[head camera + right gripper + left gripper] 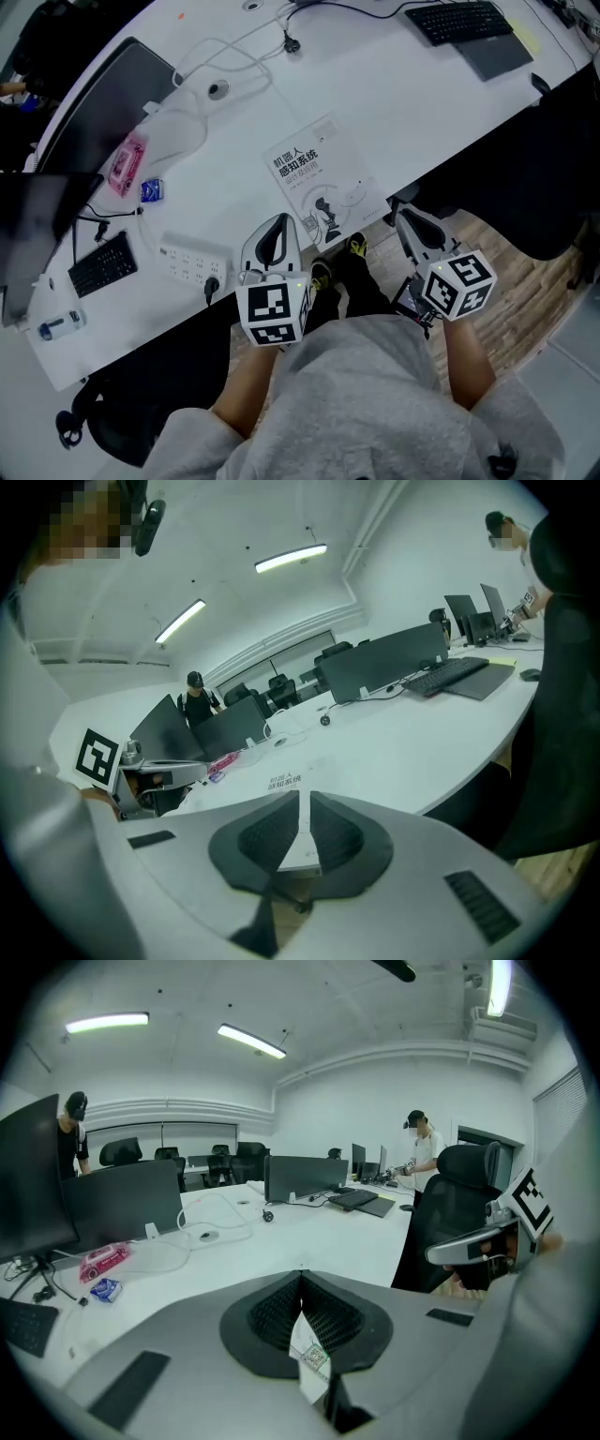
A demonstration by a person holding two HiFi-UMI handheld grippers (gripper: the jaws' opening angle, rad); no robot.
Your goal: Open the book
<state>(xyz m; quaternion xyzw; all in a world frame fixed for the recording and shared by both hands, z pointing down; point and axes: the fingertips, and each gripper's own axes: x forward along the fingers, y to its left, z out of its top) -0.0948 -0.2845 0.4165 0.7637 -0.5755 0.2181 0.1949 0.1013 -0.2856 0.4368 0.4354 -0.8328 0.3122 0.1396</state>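
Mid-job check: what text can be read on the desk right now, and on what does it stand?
"机器人 感知系统": title on the cover of the book.
Smaller print under the title and at the cover's foot: too small to read.
Print on the pink packet, the blue packet and the bottle: too blurred to read.

White curved table (pixel 394 103), closed book (pixel 323 178) near its edge, power strip (pixel 192 260), black keyboard (pixel 103 265), pink packet (pixel 127 162)
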